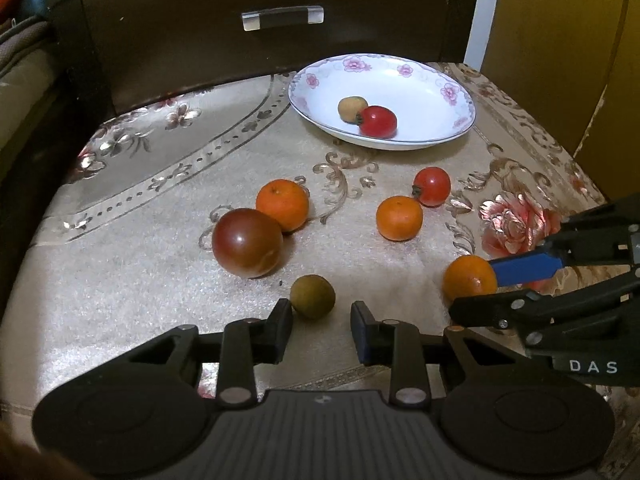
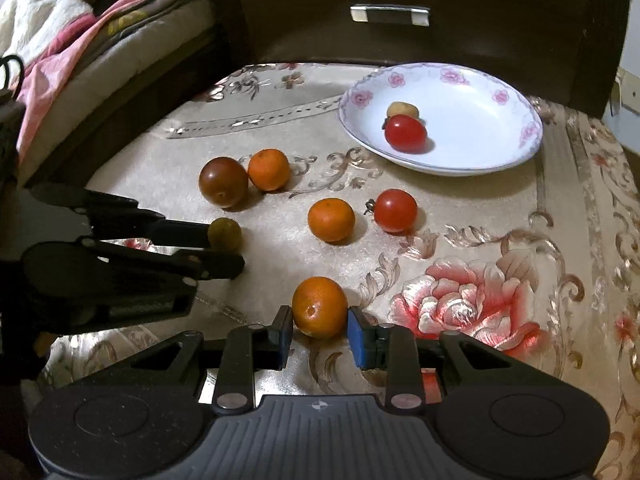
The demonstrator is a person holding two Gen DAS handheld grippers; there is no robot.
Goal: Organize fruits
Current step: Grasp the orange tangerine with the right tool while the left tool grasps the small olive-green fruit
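Note:
On the flowered cloth, a small olive-green round fruit [image 1: 312, 296] [image 2: 226, 232] lies between the tips of my left gripper [image 1: 322, 320] [image 2: 226, 252]. The left pad touches it, while a strip of cloth shows at the right pad, so the gripper is open. My right gripper [image 2: 320, 332] [image 1: 474, 288] is shut on a small orange [image 2: 319, 306] [image 1: 470, 280] resting on the cloth, both blue pads against its sides. A white flowered plate [image 1: 400, 80] [image 2: 480, 120] at the back holds a red tomato [image 1: 378, 121] and a tan fruit [image 1: 352, 109].
Loose on the cloth are a dark red tomato [image 1: 247, 242], an orange [image 1: 282, 204] touching it, another orange [image 1: 399, 218] and a red cherry tomato [image 1: 432, 186]. A dark drawer front [image 1: 280, 20] rises behind the table. Bedding [image 2: 80, 40] lies to the left.

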